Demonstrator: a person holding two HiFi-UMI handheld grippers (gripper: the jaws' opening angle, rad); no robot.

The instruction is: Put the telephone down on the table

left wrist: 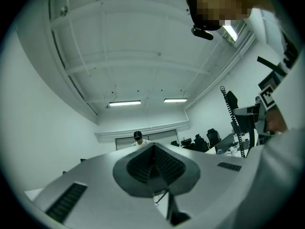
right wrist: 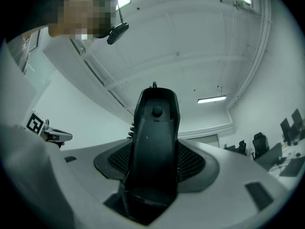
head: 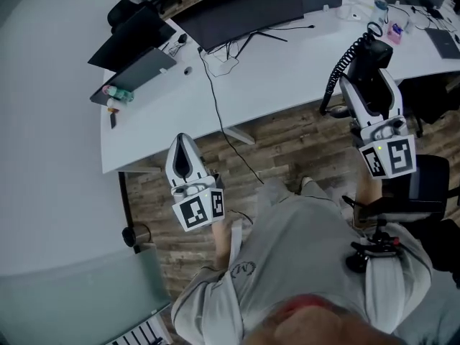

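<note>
Head view: right gripper (head: 368, 77) is clenched on the telephone (head: 374, 52), a black handset held in the air over the near edge of the white table (head: 287, 77), not yet set down. Coiled cord (head: 338, 70) hangs from the handset toward the table edge; where its lower end goes is hard to follow here. Small clutter (head: 392, 27) sits on the table just beyond the handset. Left gripper (head: 184, 141) is over the floor, near the table edge and well apart from the phone.

Left gripper view: jaws pressed together, nothing between them, so the left gripper is empty. Ceiling and a far wall ahead.

Right gripper view: handset (right wrist: 155, 142) stands upright between the ribbed pads, gripped low, most of its length sticking out past the jaws.

Risks, as judgement: the long overhang could let the handset pivot or slip as it is tipped flat. The cord could snag the table edge or pull taut and drag the phone back off. Set too close to the edge, it could fall; too far in, it knocks the clutter
</note>
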